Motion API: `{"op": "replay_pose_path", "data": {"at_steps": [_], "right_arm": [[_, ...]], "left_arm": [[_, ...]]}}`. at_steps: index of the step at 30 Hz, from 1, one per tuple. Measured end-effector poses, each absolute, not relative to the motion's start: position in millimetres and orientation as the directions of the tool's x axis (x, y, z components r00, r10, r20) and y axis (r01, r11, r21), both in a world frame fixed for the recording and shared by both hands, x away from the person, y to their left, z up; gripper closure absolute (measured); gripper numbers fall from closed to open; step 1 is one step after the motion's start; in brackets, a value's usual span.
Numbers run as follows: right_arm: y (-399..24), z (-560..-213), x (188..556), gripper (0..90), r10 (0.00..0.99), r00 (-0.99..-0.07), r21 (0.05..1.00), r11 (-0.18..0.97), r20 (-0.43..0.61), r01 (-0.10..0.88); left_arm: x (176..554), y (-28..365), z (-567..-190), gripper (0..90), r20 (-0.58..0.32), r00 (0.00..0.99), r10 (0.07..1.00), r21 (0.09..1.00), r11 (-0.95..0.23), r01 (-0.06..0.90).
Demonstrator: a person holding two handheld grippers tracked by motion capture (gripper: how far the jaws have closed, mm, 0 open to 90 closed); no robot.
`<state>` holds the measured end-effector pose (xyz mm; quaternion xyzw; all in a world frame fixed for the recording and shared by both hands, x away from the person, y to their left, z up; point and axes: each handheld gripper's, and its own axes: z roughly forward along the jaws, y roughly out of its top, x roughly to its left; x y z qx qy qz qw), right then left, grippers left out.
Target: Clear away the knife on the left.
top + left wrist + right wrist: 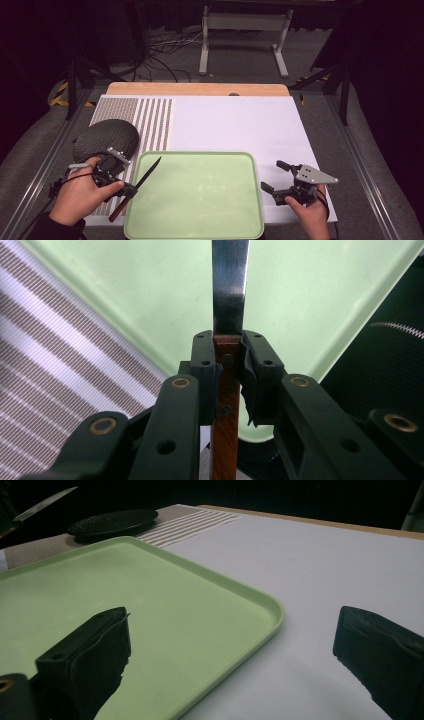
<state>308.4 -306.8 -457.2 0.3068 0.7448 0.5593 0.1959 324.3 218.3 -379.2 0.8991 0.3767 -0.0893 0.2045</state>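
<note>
Left gripper (131,190) jaws clamp the knife (141,182) handle; its blade runs straight ahead from the jaws, over the tray (200,220). Right gripper (274,180) jaws gape empty.

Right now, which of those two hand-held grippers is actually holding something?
The left hand-held gripper: its jaws clamp the wooden handle of a knife, blade over the green tray. The right hand-held gripper stands open, with nothing between its jaws.

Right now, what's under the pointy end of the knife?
The knife, clamped in the left gripper, has its blade over the green tray. The tray looks bare there. What the tray itself covers can't be seen, and whether the tip touches it is unclear.
</note>
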Motion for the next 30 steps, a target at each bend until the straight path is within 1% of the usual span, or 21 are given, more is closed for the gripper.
{"op": "replay_pose_path", "data": {"at_steps": [13,22,26,27,28,30], "right_arm": [[-307,-457,308,2.9,0.676,-0.735,0.954,0.185,0.052,0.237],[-308,-457,307,2.9,0.677,-0.735,0.954,0.183,0.053,0.237],[-308,-457,308,2.8,0.677,-0.734,0.954,0.184,0.052,0.237],[-308,-457,307,2.8,0.677,-0.734,0.953,0.184,0.053,0.239],[-307,-457,308,2.8,0.675,-0.736,0.954,0.186,0.051,0.237],[-307,-457,307,2.8,0.674,-0.737,0.954,0.187,0.05,0.236]], "left_arm": [[323,202,-385,77.8,-0.339,0.703,0.625,0.31,-0.631,0.711],[324,192,-398,77.8,-0.362,0.693,0.623,0.309,-0.622,0.72],[323,187,-402,77.9,-0.384,0.692,0.611,0.321,-0.615,0.721],[324,186,-404,77.9,-0.372,0.708,0.6,0.334,-0.625,0.706],[324,185,-404,77.8,-0.387,0.696,0.605,0.32,-0.619,0.717],[324,183,-406,77.9,-0.386,0.694,0.607,0.316,-0.62,0.718]]}}
